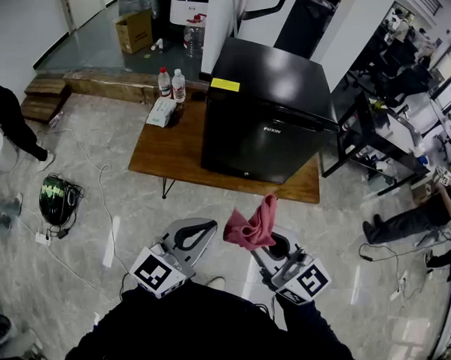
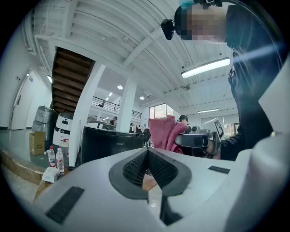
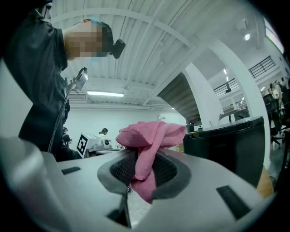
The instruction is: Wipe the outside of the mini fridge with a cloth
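Since my right hand-held gripper (image 1: 271, 244) is clamped on the pink cloth (image 1: 250, 225), with a fold bunched above the pads and a tail hanging down between them, I count the pick-up as done. My left hand-held gripper (image 1: 201, 230) sits just beside it, its jaws pressed together with nothing between them.

As far as I can judge, no wiping has begun. The cloth hangs in the air over the floor (image 1: 137, 217) and touches nothing but the pads. The mini fridge (image 1: 267, 114) stands ahead of both grippers on the low wooden bench (image 1: 172, 152), well apart from the cloth, with its door front turned toward me. In the right gripper view the fridge sits to the right of the cloth. The top, the front and the sides are all left to do.
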Available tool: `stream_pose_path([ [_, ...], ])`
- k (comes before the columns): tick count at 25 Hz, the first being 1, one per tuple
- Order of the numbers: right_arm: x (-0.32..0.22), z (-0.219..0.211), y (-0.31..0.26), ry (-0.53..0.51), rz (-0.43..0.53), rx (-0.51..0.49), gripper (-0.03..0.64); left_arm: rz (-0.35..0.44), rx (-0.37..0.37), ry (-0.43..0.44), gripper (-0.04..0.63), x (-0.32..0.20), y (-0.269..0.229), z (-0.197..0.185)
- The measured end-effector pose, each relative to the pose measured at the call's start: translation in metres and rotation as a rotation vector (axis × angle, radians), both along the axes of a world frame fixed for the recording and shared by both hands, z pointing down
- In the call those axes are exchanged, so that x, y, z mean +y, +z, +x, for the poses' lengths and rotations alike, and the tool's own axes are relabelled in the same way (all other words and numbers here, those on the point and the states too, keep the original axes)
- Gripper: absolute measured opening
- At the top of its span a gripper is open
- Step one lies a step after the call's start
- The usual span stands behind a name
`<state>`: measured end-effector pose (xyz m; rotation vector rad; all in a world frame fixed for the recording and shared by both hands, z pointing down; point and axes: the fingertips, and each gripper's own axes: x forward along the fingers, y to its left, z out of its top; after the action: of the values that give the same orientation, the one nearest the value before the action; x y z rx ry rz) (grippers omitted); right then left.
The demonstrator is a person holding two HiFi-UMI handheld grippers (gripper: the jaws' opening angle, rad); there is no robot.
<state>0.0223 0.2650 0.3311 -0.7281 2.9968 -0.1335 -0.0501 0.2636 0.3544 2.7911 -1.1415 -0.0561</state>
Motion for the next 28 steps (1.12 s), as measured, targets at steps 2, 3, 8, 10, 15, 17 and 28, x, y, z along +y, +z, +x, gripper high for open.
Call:
stream_pose_path([
  [2, 0.006, 0.012, 0.001, 0.003, 0.007, 0.002, 0.086, 0.010, -0.008, 0.010, 0.006, 0.007, -0.002, 0.013],
  [3, 0.009, 0.018, 0.002, 0.004, 0.008, 0.002, 0.086, 0.015, -0.011, 0.014, 0.006, 0.010, -0.002, 0.018],
  [8, 0.016, 0.034, 0.006, 0.014, -0.011, -0.012, 0.086, 0.014, -0.032, 0.010, 0.006, 0.021, -0.004, 0.033],
  [10, 0.017, 0.039, 0.005, 0.024, -0.011, -0.021, 0.086, 0.019, -0.038, 0.009, 0.006, 0.021, -0.008, 0.035],
  [15, 0.017, 0.045, -0.001, 0.026, 0.006, -0.032, 0.086, 0.021, -0.058, 0.006, 0.006, 0.020, -0.012, 0.037],
  [17, 0.018, 0.047, -0.002, 0.028, 0.007, -0.032, 0.086, 0.020, -0.060, 0.011, 0.006, 0.020, -0.014, 0.038],
  [28, 0.028, 0.055, 0.001, 0.023, 0.004, -0.021, 0.086, 0.014, -0.047, 0.051, 0.006, 0.032, -0.017, 0.057],
])
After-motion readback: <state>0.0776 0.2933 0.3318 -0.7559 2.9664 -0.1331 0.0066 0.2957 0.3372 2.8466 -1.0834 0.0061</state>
